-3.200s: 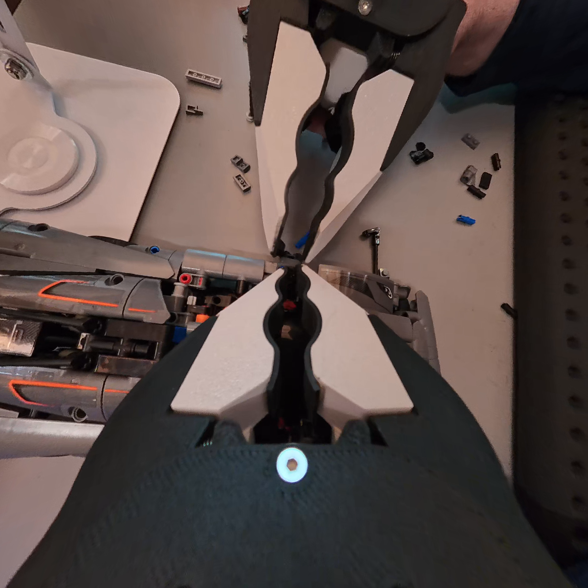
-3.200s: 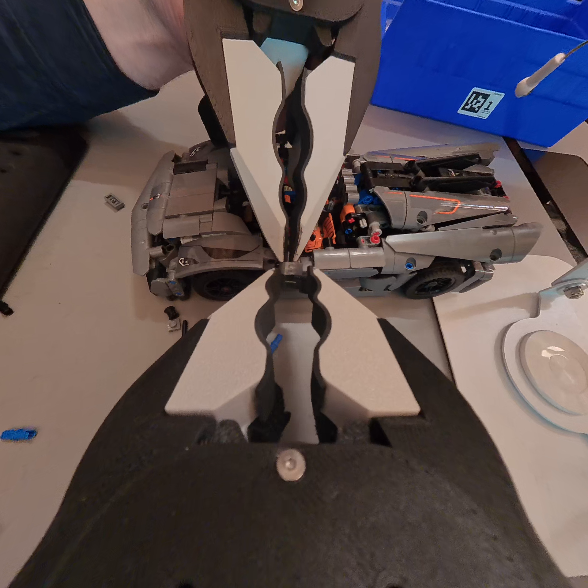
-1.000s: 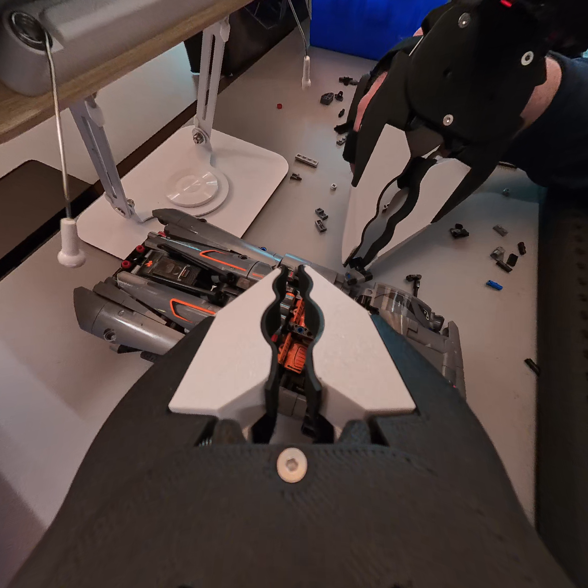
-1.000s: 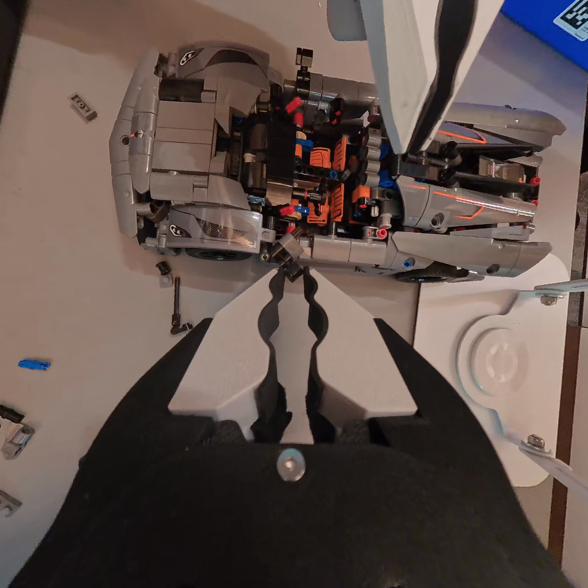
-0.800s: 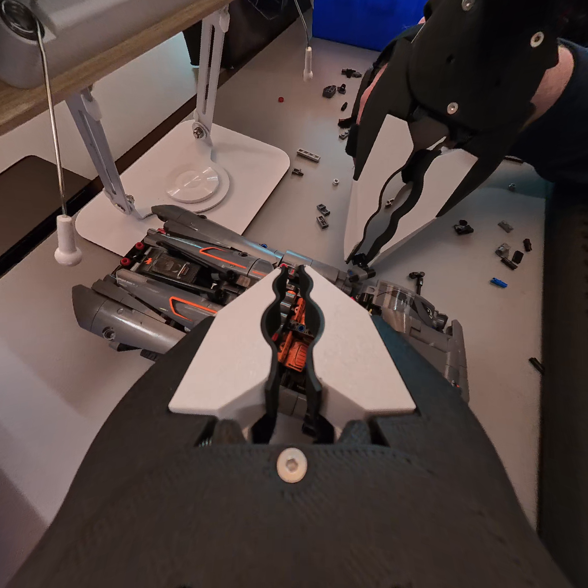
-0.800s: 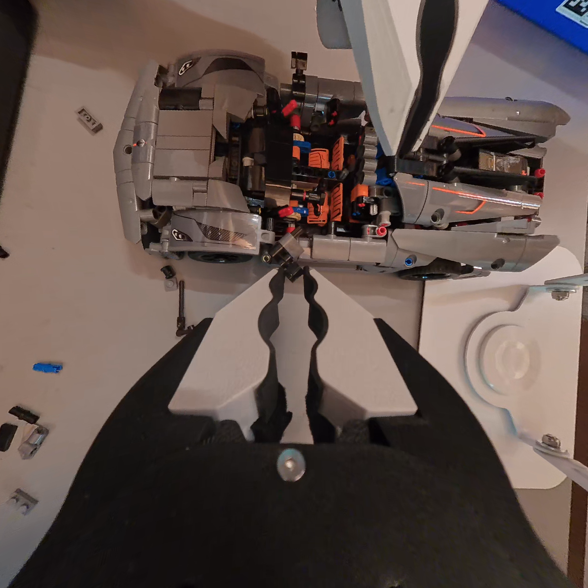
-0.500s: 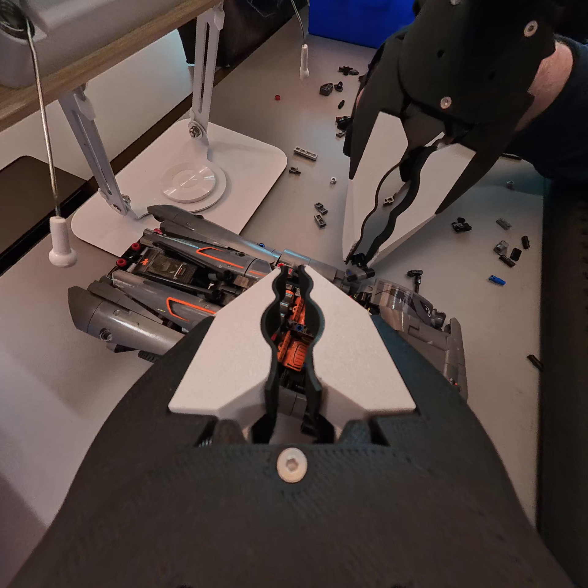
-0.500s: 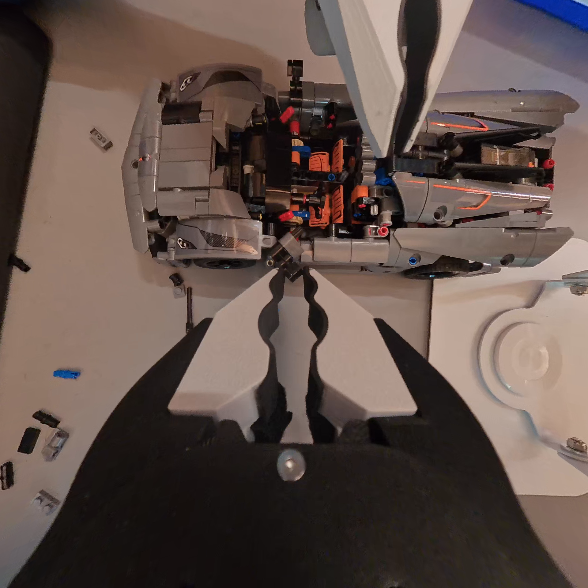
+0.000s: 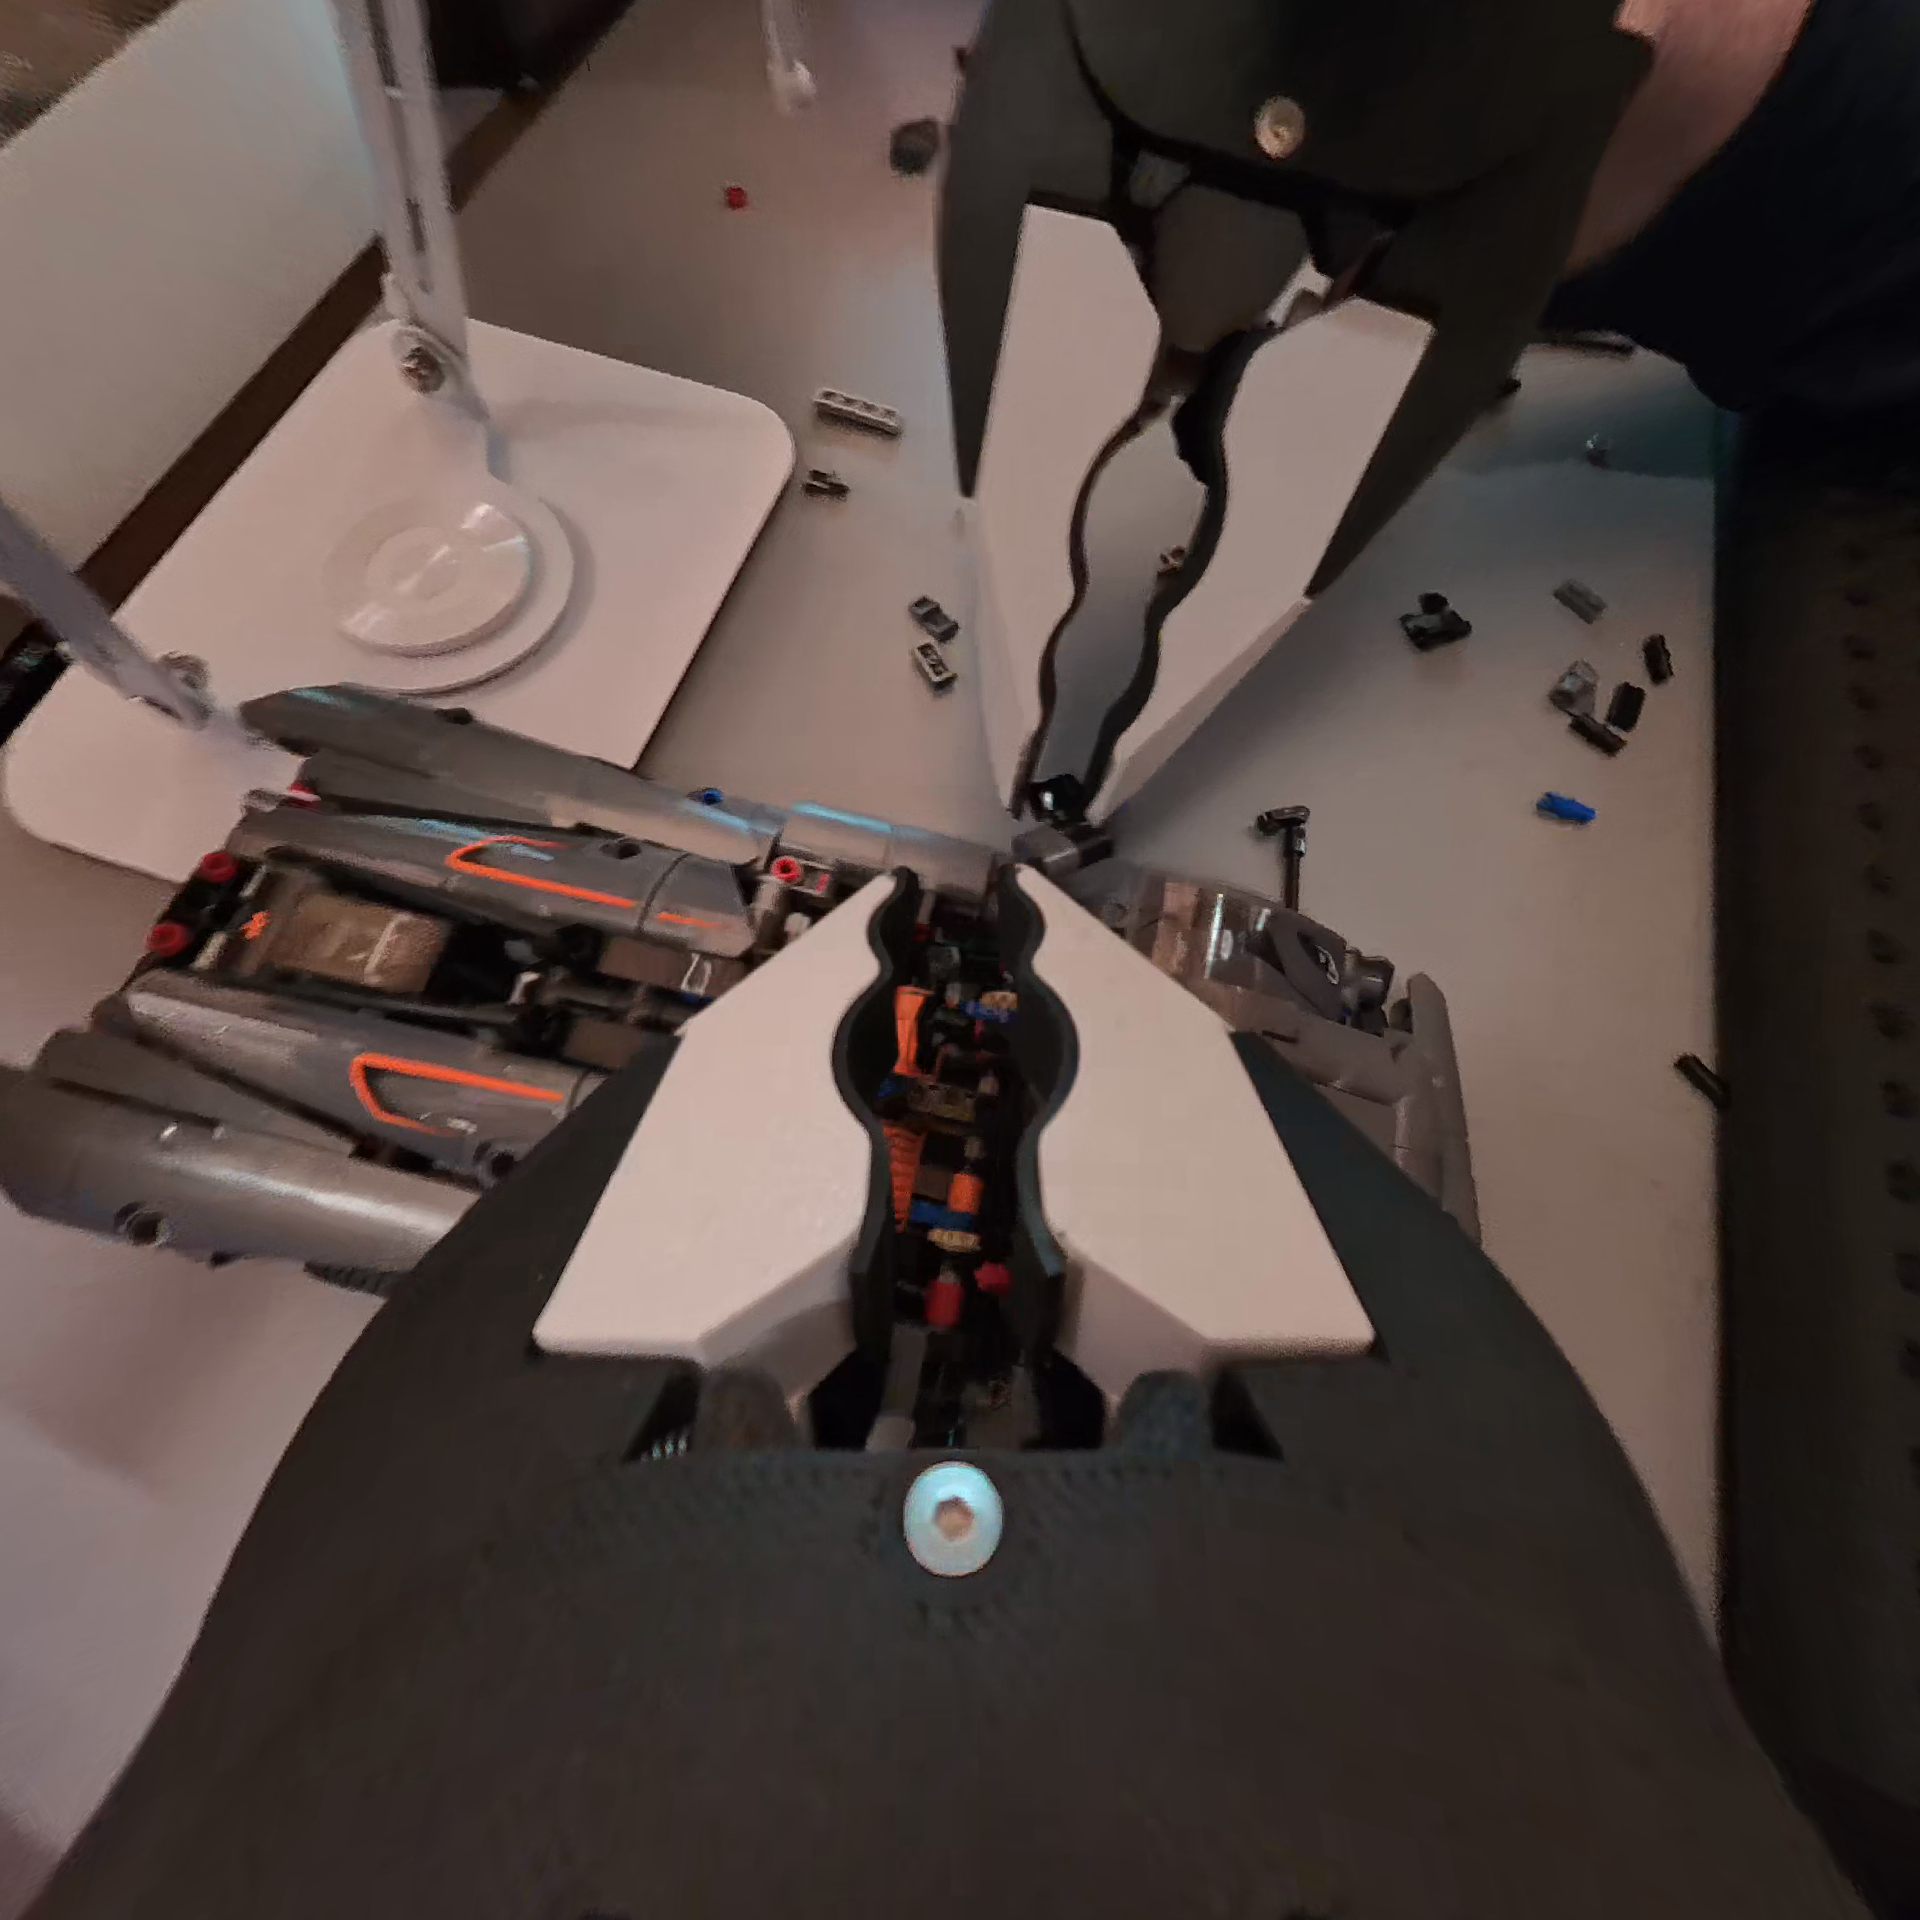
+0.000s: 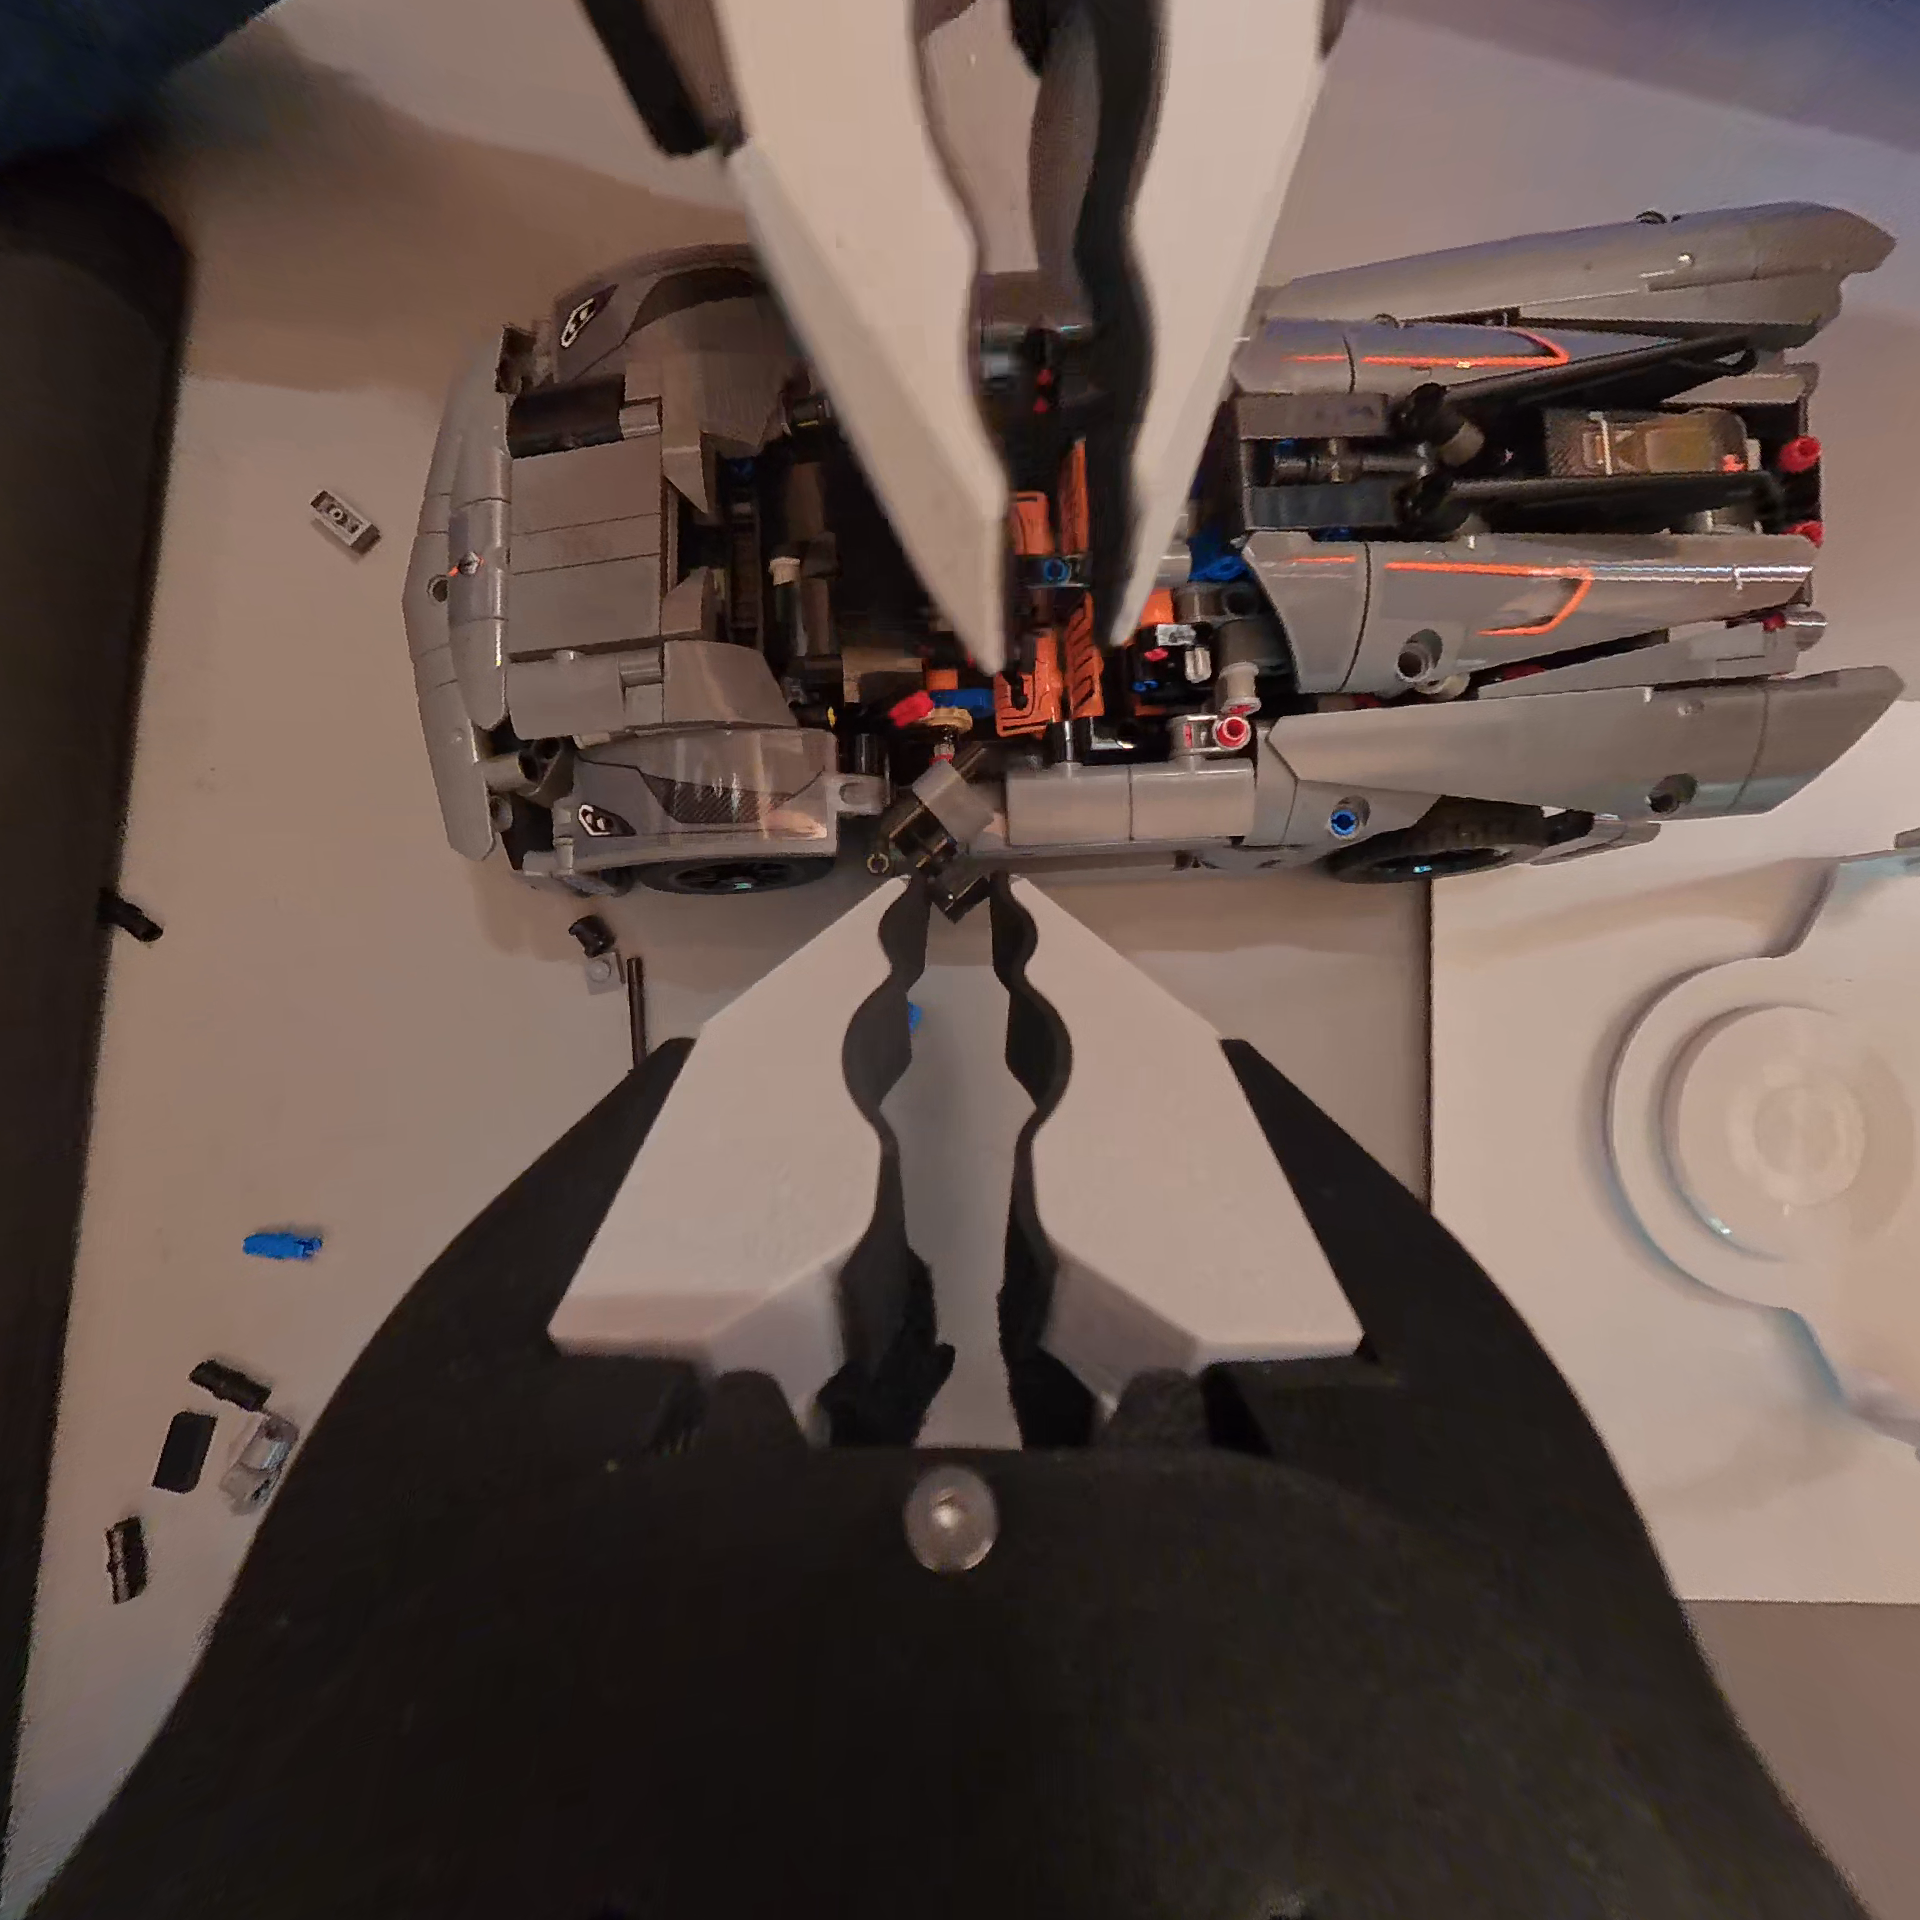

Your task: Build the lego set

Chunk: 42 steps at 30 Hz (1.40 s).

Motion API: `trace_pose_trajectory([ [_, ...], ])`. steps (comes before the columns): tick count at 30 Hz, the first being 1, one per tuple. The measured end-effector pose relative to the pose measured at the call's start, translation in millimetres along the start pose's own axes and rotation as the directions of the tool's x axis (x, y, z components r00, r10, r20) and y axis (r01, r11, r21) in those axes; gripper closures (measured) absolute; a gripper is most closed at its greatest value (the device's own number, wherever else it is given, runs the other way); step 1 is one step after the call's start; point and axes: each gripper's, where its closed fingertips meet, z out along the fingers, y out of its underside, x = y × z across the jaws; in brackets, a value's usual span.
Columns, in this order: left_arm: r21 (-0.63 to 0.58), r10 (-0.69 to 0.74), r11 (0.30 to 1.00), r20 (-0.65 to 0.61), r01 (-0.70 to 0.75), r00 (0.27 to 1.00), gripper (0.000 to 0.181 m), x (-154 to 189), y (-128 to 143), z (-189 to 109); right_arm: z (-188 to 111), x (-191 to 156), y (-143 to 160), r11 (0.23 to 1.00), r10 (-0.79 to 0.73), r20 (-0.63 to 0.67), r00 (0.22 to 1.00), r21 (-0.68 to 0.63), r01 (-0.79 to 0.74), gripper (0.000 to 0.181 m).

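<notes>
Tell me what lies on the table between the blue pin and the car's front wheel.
In the right wrist view, between the blue pin and the car: a thin black rod and a small grey piece.

car [image 10: 644, 582]: glossy grey plastic | gripper shells [image 10: 935, 1714]: matt, grainy black | lamp base [image 9: 436, 540]: smooth white

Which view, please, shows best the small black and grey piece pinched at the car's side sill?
The right wrist view: the piece sits unobstructed at the right hand-held gripper tips. In the left wrist view it is farther off and blurred.
</notes>
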Motion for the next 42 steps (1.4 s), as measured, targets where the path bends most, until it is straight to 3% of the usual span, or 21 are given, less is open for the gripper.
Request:
trace_pose_trajectory([
  [6,-0.026,-0.018,1.000,-0.040,0.017,0.999,0.156,8.9,-0.6,12.8,-8.1,7.1,-6.8,0.998,0.026,-0.025,0.999,0.056,-0.025,0.172],
  [11,0.021,-0.040,0.999,-0.095,0.042,0.995,0.167,14.5,-8.0,14.5,-14.0,10.4,-9.1,0.997,-0.036,-0.077,0.996,0.065,0.041,0.172],
  [21,0.166,-0.069,0.981,-0.189,0.102,0.979,0.170,20.0,-28.8,0.6,-30.9,9.5,-20.8,0.979,-0.156,-0.154,0.976,0.110,0.174,0.172],
  [31,0.267,-0.109,0.946,-0.269,0.183,0.957,0.171,21.2,-44.0,-9.7,-38.3,9.0,-27.1,0.968,-0.194,-0.198,0.961,0.121,0.220,0.172],
  [42,0.296,-0.155,0.923,-0.300,0.246,0.941,0.166,17.1,-48.8,-12.9,-36.9,7.8,-26.9,0.967,-0.203,-0.198,0.959,0.113,0.228,0.172],
])
